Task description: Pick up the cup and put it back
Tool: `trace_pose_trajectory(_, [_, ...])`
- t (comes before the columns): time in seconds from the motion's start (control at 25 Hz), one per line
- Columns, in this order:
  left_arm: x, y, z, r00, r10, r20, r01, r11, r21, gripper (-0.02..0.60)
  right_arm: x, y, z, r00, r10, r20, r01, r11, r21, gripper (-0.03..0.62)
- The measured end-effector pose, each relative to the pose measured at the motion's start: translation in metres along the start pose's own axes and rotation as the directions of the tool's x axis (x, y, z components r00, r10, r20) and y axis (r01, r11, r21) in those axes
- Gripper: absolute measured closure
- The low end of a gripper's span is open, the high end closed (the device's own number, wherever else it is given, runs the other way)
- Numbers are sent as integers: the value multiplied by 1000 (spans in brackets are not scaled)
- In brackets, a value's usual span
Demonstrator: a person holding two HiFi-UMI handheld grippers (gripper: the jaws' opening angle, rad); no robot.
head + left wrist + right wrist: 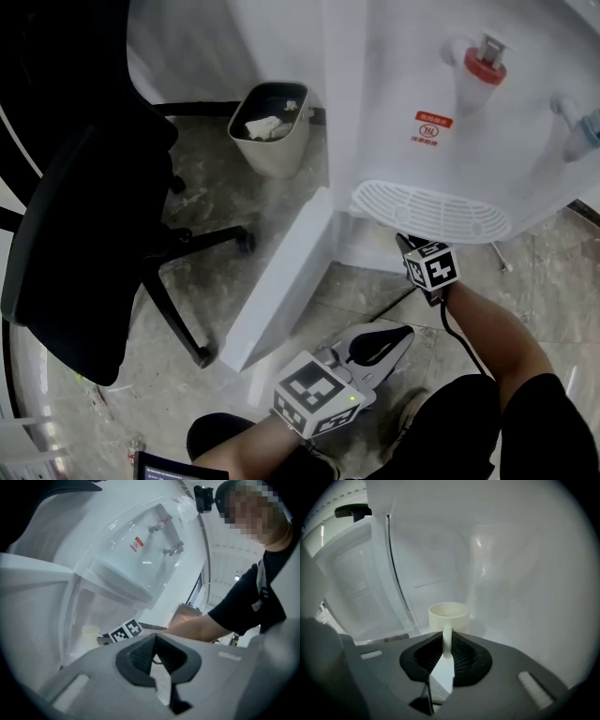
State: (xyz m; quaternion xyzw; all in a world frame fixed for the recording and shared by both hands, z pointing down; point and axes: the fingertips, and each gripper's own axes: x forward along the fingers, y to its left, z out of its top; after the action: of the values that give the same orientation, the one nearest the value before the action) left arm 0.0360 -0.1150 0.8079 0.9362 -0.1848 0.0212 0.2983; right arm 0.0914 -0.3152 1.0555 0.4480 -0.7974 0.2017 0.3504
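Marbled grey flooring is spreading under a white water dispenser [441, 103]. Its lower cabinet door [281, 281] is standing open toward seven o'clock in the head view, with a waste bin [272, 127] at eleven o'clock and a black office chair [84, 216] at nine. I am reaching my right tongs [446, 644] into that cabinet, beneath the drip tray [431, 211], and they are clamping the thin handle [446, 634] of the cup [448, 615]. The cup is standing upright at twelve o'clock from the jaws and appears to be resting on the cabinet floor. I am judging it to be a light, stiff mug with a smooth, slippery wall, breakable if knocked against the cabinet. The handle is therefore the sensible place to hold it, though such a narrow pinch may let the body swing when lifted. My right forearm [487, 328] is stretching forward and down, with the wrist low at the cabinet mouth. My left tongs [403, 331] are hanging outside the door at six o'clock, jaws pressed together on nothing and pointing toward the opening.
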Motion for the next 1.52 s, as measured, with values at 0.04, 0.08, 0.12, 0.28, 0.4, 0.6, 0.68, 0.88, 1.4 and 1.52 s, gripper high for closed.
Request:
trace_pose_trajectory(0.04, [0,0,-1,1000,0,-3,0,1000,-2,578,-8,7,0,1000,25,5,-25,1000,-17,545])
trace_pose_trajectory(0.08, [1,0,-2,1000,2,-4,-2,1000,-3,578,-16,14,-1,999,48,7,-48,998,-33,545])
trace_pose_trajectory(0.12, [0,0,-3,1000,5,-2,-5,1000,-7,578,-25,20,-3,998,67,7,-67,997,-45,545])
trace_pose_trajectory(0.28, [-8,-6,7,998,47,44,-42,992,-116,578,-77,46,-4,992,130,-5,-130,991,-16,545])
trace_pose_trajectory(0.4, [-26,-26,18,992,91,91,-66,966,-249,578,-136,72,-1,983,178,-43,-177,984,31,545])
trace_pose_trajectory(0.6, [-64,-83,50,978,208,0,-199,934,-298,578,-255,117,24,963,250,-99,-246,968,56,545])
trace_pose_trajectory(0.68, [-79,-112,74,977,210,-31,-210,937,-280,578,-301,129,51,963,254,-87,-249,966,64,545])
trace_pose_trajectory(0.88, [-124,-197,158,984,172,-35,-174,929,-328,578,-423,157,142,973,233,2,-232,966,115,545])
trace_pose_trajectory(1.4, [-210,-363,322,999,15,-38,-22,979,-202,578,-673,200,347,936,19,350,-130,947,295,545])
trace_pose_trajectory(1.52, [-209,-390,339,1000,9,-29,-14,988,-153,577,-717,205,363,911,8,413,-131,953,272,545])
